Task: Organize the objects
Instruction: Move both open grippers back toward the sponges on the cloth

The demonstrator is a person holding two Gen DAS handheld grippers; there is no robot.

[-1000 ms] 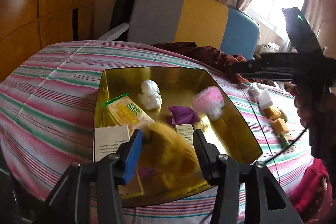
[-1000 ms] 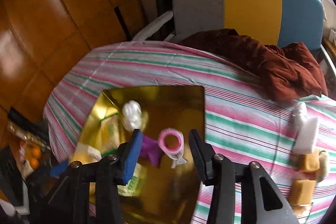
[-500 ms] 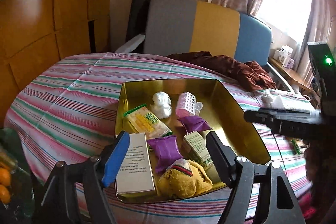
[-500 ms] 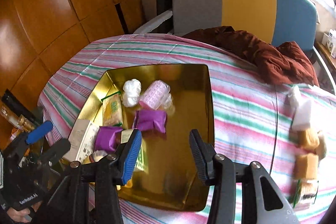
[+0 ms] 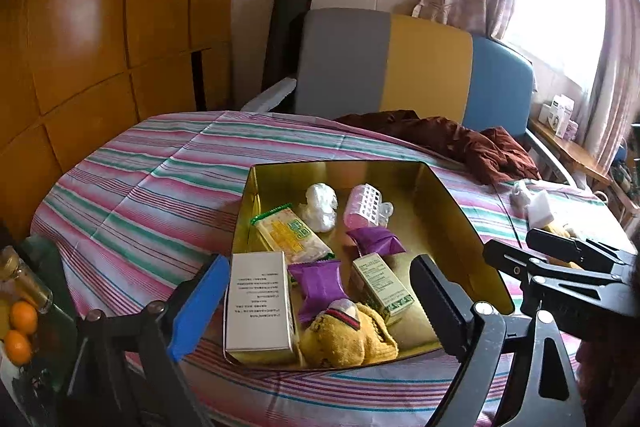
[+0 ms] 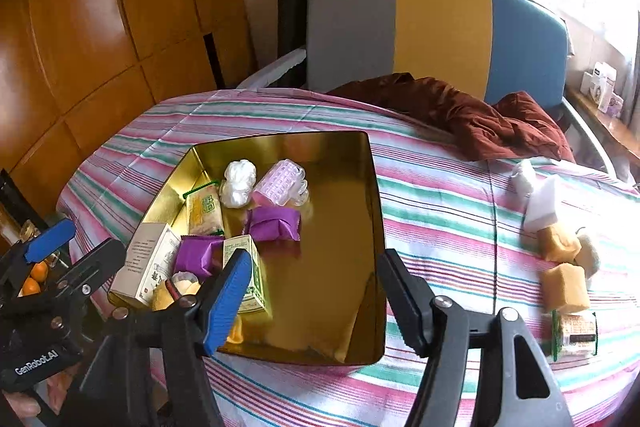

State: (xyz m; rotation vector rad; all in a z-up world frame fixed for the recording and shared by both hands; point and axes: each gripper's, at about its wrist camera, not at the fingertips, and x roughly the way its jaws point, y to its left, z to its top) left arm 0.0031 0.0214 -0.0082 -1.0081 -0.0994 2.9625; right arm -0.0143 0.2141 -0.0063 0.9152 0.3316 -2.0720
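Left wrist view: the left gripper (image 5: 320, 303) hovers over the near end of the gold tray (image 5: 460, 211), its jaws wide and opening, nothing clamped between them. The tray rests on the striped tablecloth (image 5: 140, 195). Inside it, at the near edge, lie a white box (image 5: 258, 307), a yellow knitted toy (image 5: 348, 337) and a green carton (image 5: 382, 285); a purple packet (image 5: 318, 285) sits between box and carton. Farther in are a second purple packet (image 5: 376, 241), a yellow snack bag (image 5: 292, 233), a white wad (image 5: 320, 205) and a pink roller (image 5: 366, 207). The right gripper (image 5: 560, 259) enters from the right, beyond the tray's right rim.

Right wrist view: the right gripper (image 6: 316, 287) is above the tray's bare right portion (image 6: 332, 227), jaws partly apart and opening, holding nothing. Well to the right, loose on the cloth, are a white block (image 6: 544, 207), two tan cubes (image 6: 564, 287) and a small labelled pack (image 6: 576, 333). A brown garment (image 6: 480, 119) lies at the far edge.
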